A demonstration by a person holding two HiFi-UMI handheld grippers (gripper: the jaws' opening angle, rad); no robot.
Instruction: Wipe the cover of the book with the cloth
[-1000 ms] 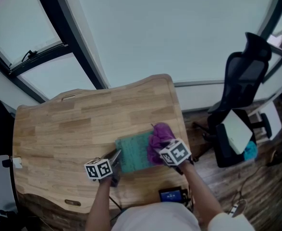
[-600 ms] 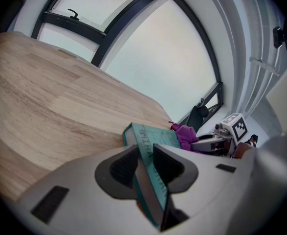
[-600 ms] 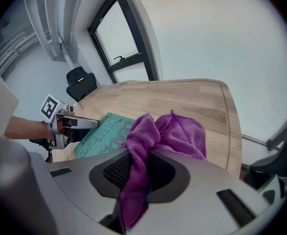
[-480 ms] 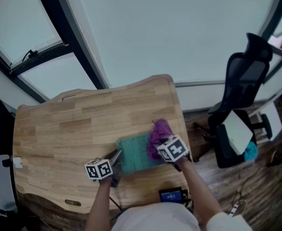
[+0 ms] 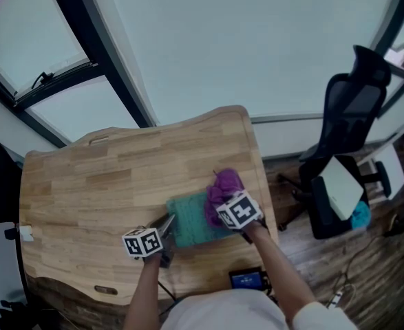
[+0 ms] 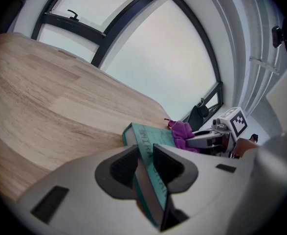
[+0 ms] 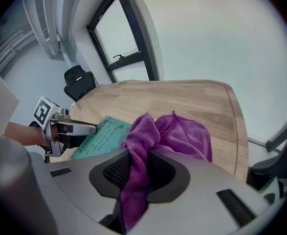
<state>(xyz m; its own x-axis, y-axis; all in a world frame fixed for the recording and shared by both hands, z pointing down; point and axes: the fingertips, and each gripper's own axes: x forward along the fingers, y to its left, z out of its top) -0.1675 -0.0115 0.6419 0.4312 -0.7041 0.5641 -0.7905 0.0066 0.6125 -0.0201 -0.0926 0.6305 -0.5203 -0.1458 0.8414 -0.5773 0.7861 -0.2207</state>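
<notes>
Left gripper (image 6: pixel 144 154) is pinching the teal book (image 5: pixel 190 223) by its left edge between its jaws. The book is lying flat near the table's (image 5: pixel 98 177) right edge. Right gripper (image 7: pixel 138 166) jaws are squeezing the purple cloth (image 5: pixel 224 184), which is resting on the book's right side.

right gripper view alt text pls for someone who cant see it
The right tool grips a bunched purple microfibre cloth over a flat teal paperback book on a light wooden table. At left, the left tool clamps the book's edge; large windows behind.
</notes>
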